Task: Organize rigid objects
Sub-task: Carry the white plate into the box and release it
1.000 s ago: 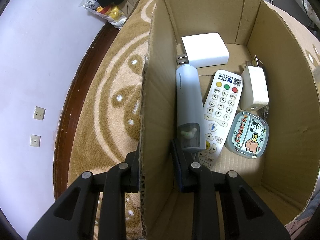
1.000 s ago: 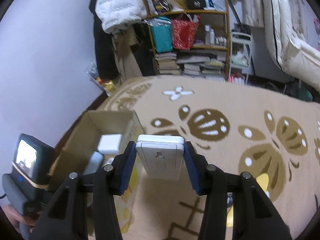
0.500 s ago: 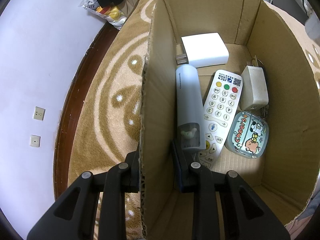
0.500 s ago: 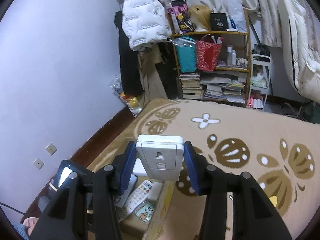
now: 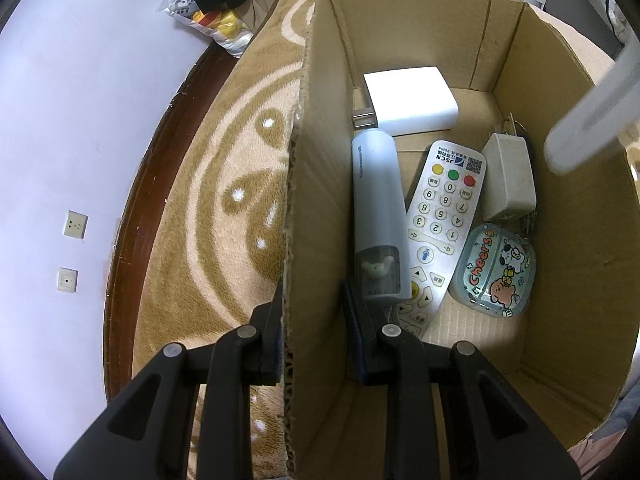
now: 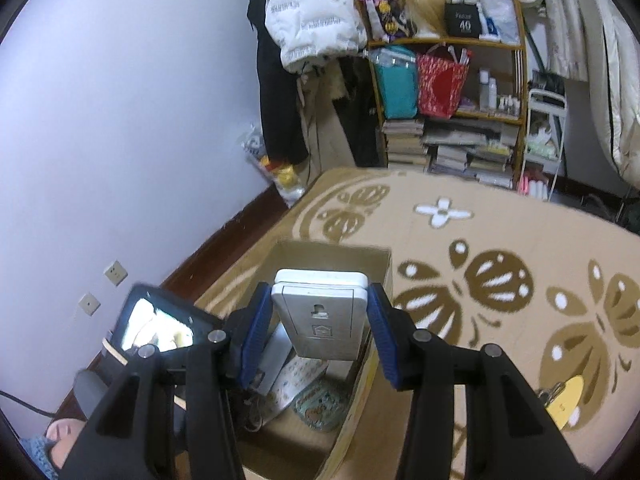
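Five things lie in the box (image 5: 420, 40): 1 white charger (image 5: 412, 106), 1 white tube (image 5: 378, 208), 1 remote (image 5: 442, 216) w/ yellow, green, red buttons, 1 small adapter (image 5: 508, 178), 1 cartoon case (image 5: 494, 270). L gripper (image 5: 312, 320) clenched on box's left wall. R gripper (image 6: 318, 326) grasps a white flat device (image 6: 320, 316), upright, slot facing cam, above box. A sec ago device was beside the box; now its edge shows over the box's right side.

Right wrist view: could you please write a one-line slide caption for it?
Right gripper holds a white device above an open cardboard box on a patterned rug.
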A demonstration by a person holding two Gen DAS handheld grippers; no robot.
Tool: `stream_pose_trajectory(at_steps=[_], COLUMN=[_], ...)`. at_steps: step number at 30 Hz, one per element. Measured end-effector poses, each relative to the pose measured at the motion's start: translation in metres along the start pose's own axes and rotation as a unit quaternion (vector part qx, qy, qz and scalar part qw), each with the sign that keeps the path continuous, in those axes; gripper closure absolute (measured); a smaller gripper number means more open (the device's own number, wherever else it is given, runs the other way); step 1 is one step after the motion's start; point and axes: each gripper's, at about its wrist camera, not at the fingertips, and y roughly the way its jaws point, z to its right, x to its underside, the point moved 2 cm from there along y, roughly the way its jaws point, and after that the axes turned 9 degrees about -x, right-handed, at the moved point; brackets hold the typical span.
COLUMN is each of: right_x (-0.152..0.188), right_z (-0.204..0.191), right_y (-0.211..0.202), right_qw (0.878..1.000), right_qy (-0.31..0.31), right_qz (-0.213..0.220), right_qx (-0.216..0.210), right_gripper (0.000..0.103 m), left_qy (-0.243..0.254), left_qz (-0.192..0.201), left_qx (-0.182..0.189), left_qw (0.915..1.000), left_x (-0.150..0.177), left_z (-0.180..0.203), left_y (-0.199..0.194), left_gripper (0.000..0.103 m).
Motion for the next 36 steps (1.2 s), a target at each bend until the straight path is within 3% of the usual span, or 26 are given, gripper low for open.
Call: stream_pose_trajectory(at_steps=[16,24,30,36], right_x=[0.017,0.009,0.004,0.005], right_z=[-0.003,-0.006,0.013,0.042], right_y=[0.026,0.016,0.009,0.000], right_qw=[0.998,0.998,0.997,0.995], right_qy=[-0.030,-0.037,-0.021,-0.002], right_qz=[-0.046,-0.027,-0.021,-0.022], right_qx=[0.036,0.041,0.069,0.102], right_gripper=[0.052,0.052,0.039,0.017], left_qy=[0.002,0.001,0.002,0.001], left_qz=[0.003,0.003,0.003,0.003], left_qx=[0.006,0.006,0.003,0.004], left_qw=[1.0000,1.0000,1.0000,1.0000], left_x=[0.000,0.001,0.000,0.000], left_z=[-0.001,0.000,0.000,-0.002], left_y=[0.000,-0.001,-0.001,-0.002], left_gripper=[0.082,0.081,0.080,0.080])
